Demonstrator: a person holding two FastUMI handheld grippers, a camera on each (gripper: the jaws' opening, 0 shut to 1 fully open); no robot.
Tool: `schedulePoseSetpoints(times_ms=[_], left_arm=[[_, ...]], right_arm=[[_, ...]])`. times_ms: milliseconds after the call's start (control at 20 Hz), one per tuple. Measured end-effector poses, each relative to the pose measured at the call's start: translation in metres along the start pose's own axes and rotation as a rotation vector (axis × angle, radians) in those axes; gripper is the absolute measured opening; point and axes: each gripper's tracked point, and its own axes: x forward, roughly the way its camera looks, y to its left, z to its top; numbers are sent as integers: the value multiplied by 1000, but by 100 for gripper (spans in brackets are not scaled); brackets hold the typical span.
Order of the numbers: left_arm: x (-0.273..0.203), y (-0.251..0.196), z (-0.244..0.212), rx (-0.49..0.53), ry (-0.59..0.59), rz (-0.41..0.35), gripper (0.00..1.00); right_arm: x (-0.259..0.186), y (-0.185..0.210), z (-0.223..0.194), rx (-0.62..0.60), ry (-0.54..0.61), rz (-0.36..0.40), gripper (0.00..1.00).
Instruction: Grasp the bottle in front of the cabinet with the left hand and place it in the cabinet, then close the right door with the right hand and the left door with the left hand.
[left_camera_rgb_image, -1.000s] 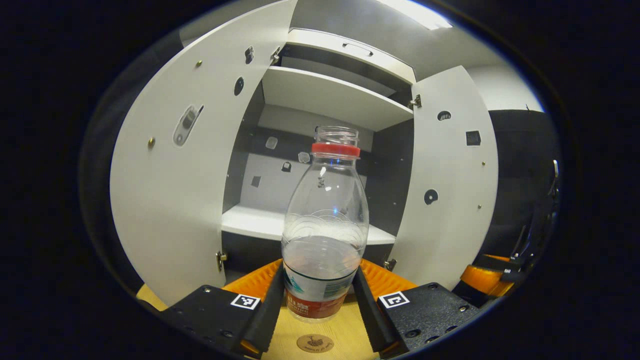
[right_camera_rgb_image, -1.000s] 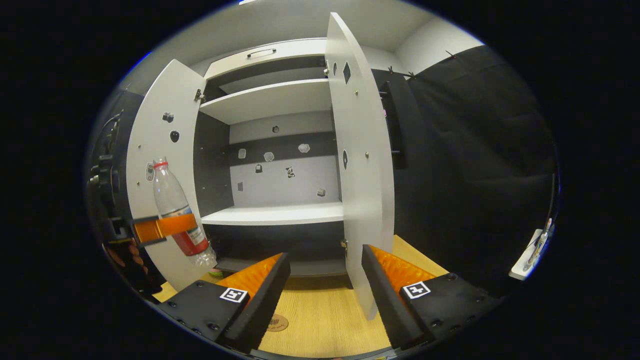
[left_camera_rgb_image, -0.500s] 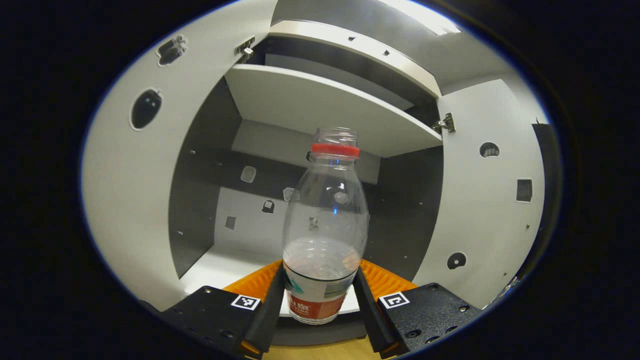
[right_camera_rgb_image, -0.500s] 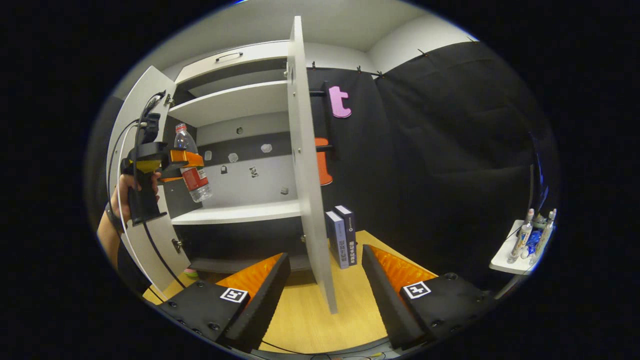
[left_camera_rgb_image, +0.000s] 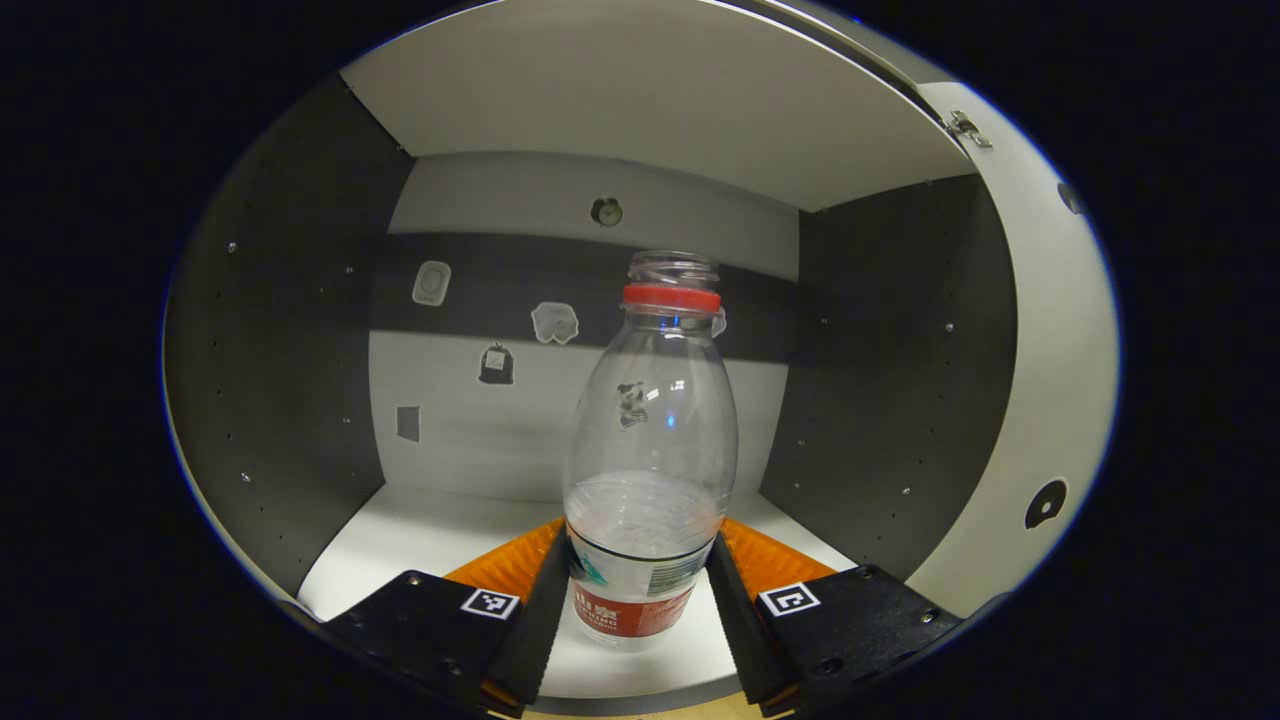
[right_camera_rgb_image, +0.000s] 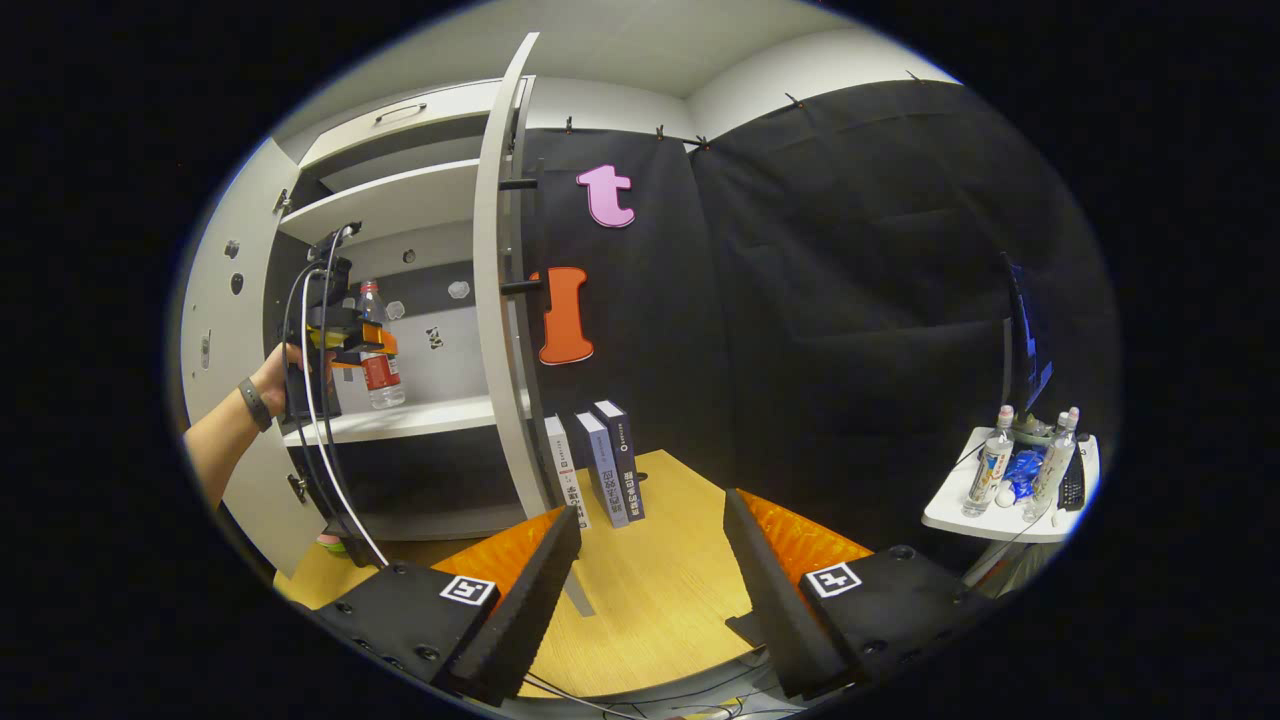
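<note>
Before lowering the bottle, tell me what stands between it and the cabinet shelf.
Nothing visible. The bottle, clamped in the left tongs, hangs just above the bare white shelf; both doors stand open.

The left gripper view sits close inside the cabinet (left_camera_rgb_image: 880, 340), facing its back wall just above the shelf (left_camera_rgb_image: 440, 530); the right gripper view looks from farther back over the worktop (right_camera_rgb_image: 660, 590), probably angled toward the right door (right_camera_rgb_image: 500, 300). Both share the shelf and back wall.
</note>
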Motion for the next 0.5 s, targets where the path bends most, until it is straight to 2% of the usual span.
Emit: schedulePoseSetpoints(times_ms=[250, 500], left_arm=[[1, 0, -8, -2, 14, 15, 74], [10, 6, -11, 19, -2, 8, 82]], right_arm=[[4, -12, -1, 0, 7, -28, 97], [10, -4, 1, 4, 9, -11, 97]])
